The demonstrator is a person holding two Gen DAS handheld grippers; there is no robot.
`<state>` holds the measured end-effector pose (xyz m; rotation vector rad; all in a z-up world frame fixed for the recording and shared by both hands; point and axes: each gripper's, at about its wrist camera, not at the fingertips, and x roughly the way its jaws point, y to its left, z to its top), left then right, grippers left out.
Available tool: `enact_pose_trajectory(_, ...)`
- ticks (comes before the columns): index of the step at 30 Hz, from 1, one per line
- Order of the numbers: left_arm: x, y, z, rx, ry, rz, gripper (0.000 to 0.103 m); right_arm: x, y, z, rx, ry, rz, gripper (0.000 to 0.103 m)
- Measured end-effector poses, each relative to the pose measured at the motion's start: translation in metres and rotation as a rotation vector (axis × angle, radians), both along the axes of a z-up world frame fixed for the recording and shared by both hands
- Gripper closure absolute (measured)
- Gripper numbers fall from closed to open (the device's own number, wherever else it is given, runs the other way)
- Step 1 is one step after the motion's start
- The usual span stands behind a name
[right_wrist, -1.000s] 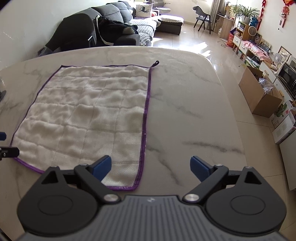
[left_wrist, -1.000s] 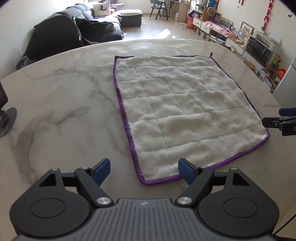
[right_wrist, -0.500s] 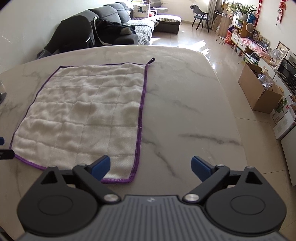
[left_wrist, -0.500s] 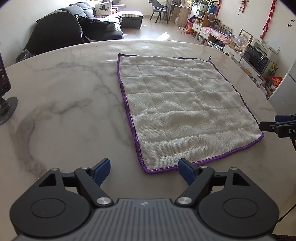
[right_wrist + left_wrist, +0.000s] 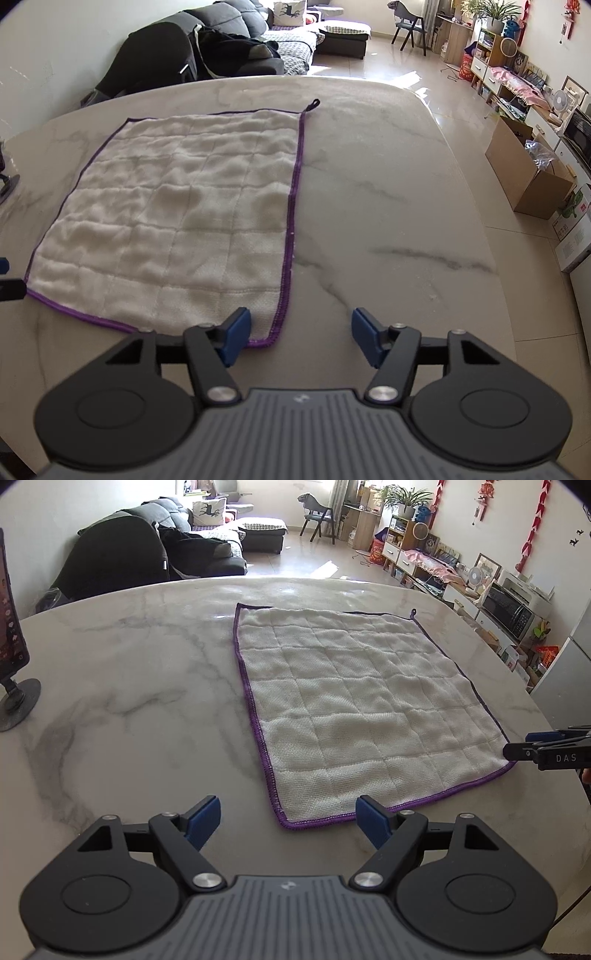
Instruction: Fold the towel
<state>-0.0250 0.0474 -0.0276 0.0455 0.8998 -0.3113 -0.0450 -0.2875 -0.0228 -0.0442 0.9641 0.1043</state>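
Right gripper [image 5: 299, 334], bottom centre of the right wrist view: jaws apart but closing, the towel's near right corner lying between the pads, left pad over the cloth, no pinch on it yet. Left gripper [image 5: 288, 818], bottom centre of the left wrist view: jaws wide apart and empty, the towel's near left corner lying between the pads, right pad just at the hem, nothing clamped.

Towel [image 5: 354, 709] lies flat and fully spread on the marble table [image 5: 129, 686], centre-right in the left view, centre-left in the right view [image 5: 177, 221]. White quilted cloth, purple stitched hem, small hanging loop [image 5: 313, 104] at the far right corner. No fold made yet.

Handling, as a judgement: light, soft, limp, so it will drape and sag once lifted; terry surface should grip the pads fine, but the smooth marble lets the sheet slide if dragged. Best hold is at the two near corners, right on the thicker hem, both taken together, then lifted and carried to the far edge. Pinching only top pile risks slipping off.

Phone stand [image 5: 14, 701] at far left, well apart from the towel.
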Motion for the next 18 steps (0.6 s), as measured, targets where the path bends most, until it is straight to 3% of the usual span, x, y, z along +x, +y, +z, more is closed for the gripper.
enact_pose_trajectory(3,-0.006,-0.018,0.005,0.004,-0.047,-0.085,0.022,0.002,0.001,0.003,0.028,0.013,0.008,0.092)
enact_pose_trajectory(9,-0.011,-0.075,-0.003,0.043,-0.099,-0.262,0.022,0.005,0.0,0.008,0.053,0.018,-0.005,0.101)
enact_pose_trajectory(18,-0.009,-0.15,-0.023,0.041,-0.172,-0.433,0.028,0.006,-0.002,0.02,0.085,0.005,0.006,0.102)
